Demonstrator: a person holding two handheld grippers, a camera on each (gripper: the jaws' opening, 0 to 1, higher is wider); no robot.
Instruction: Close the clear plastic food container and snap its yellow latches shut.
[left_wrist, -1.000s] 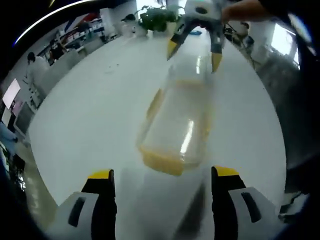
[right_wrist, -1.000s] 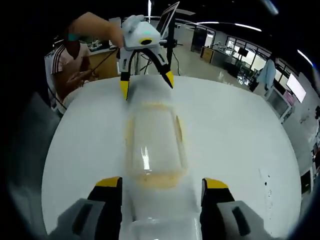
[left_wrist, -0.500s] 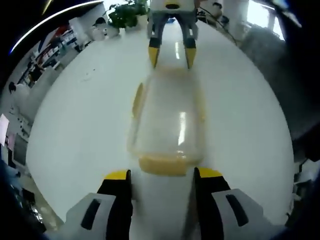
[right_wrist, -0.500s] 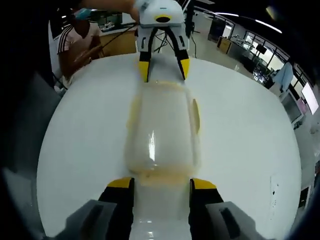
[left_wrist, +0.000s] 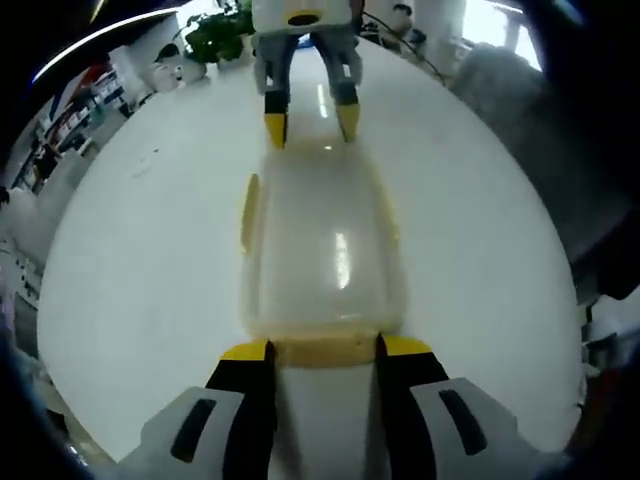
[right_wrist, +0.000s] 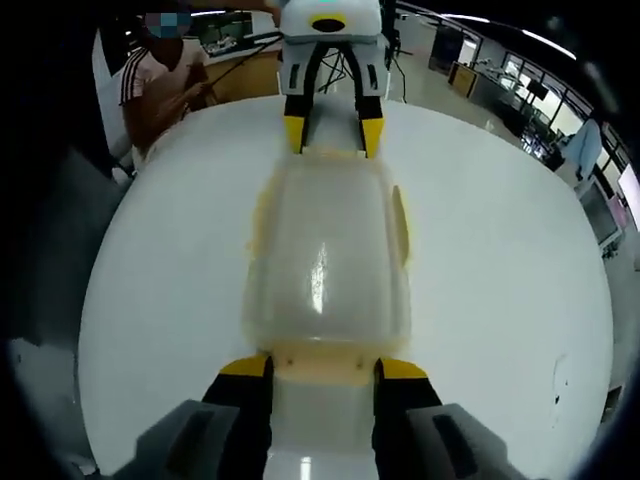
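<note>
Surface: white round table (left_wrist: 130, 260) in a bright lab or office hall, with a potted plant (left_wrist: 215, 28) beyond its far edge.

Left gripper view: we see the clear plastic food container (left_wrist: 322, 255) lying lid-down-closed on the table, its long axis running straight away from our left gripper (left_wrist: 318, 350).
Near end: a yellow latch (left_wrist: 322, 350) sits right between the jaw tips, which stand narrowly parted on either side of it; we cannot tell whether they press it.
Far end: the right gripper (left_wrist: 306, 122) faces us, its jaws parted at the container's opposite short end.
Side: a yellow side latch (left_wrist: 246, 212) shows along the left long edge.

Right gripper view: same line-up mirrored, the container (right_wrist: 326, 265) stretching away from the right gripper (right_wrist: 322, 368).
Jaws: narrowly parted, flanking the near yellow end latch (right_wrist: 322, 365).
Opposite: the left gripper (right_wrist: 330, 128) straddles the far end.

Judgement: each gripper is nearest its own end latch, so we expect an inward push along the long axis.
</note>
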